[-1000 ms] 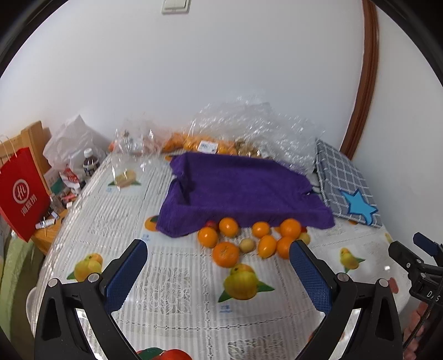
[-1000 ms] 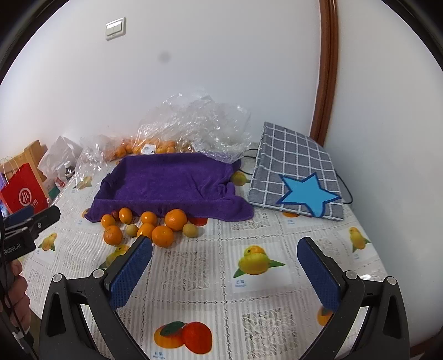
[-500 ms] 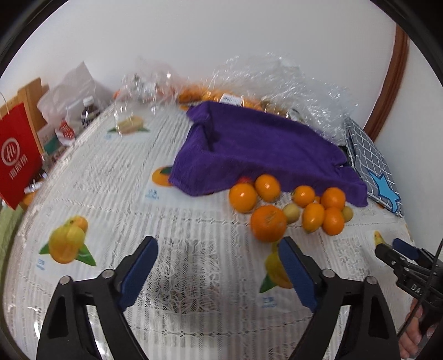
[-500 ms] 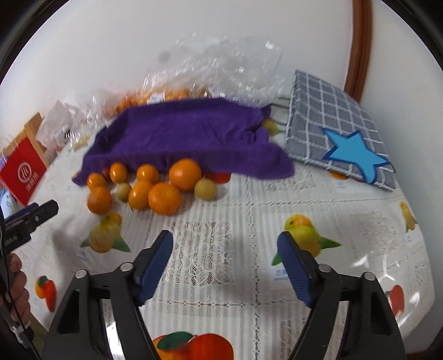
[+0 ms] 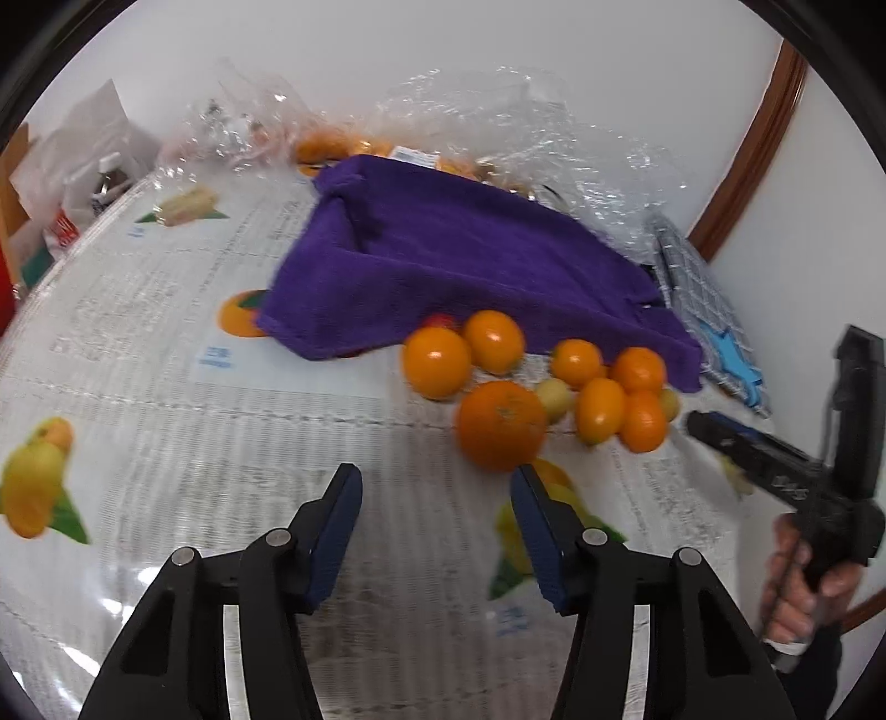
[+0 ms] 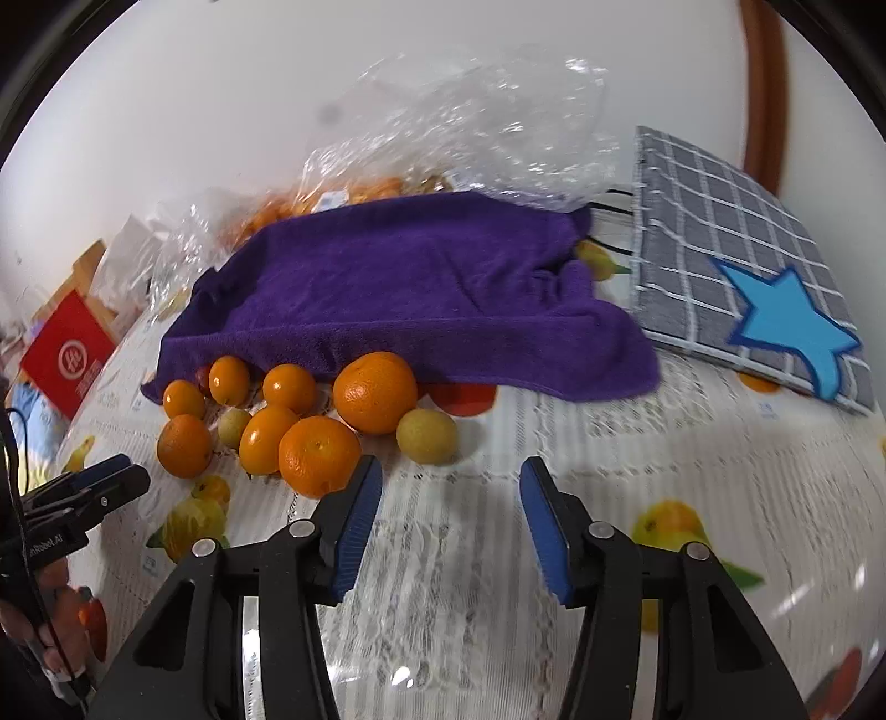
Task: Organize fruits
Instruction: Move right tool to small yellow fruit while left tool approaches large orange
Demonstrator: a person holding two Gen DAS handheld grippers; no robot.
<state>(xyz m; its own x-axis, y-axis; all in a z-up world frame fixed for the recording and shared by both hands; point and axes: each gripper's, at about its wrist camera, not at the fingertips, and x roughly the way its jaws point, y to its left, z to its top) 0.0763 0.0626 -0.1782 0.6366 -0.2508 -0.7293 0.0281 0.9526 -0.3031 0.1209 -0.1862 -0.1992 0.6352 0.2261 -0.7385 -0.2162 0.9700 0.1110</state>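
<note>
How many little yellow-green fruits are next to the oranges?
2. One yellow-green fruit lies at the pile's right end; the other is tucked among the oranges further left. The purple towel may hide more.

Both views are bright and evenly lit by soft, diffuse light; the white wall [image 5: 498, 44] shows no hard shadows. Fruit casts only faint, short shadows on the tablecloth [image 6: 637, 454]. Small white highlights sit on the glossy oranges [image 5: 437, 363], and the crumpled clear plastic bags [image 6: 487, 111] sparkle with scattered glints. Pale glare streaks mark the tablecloth near the lower edge of each picture. The fisheye lens bends the table into a dome and curves the brown door frame [image 5: 742, 144], with a black vignette ringing each frame. Motion blur softens the left view, most at its left side, where the printed fruit [image 5: 39, 482] smears; the right view is sharper at centre, blurred towards its edges.
</note>
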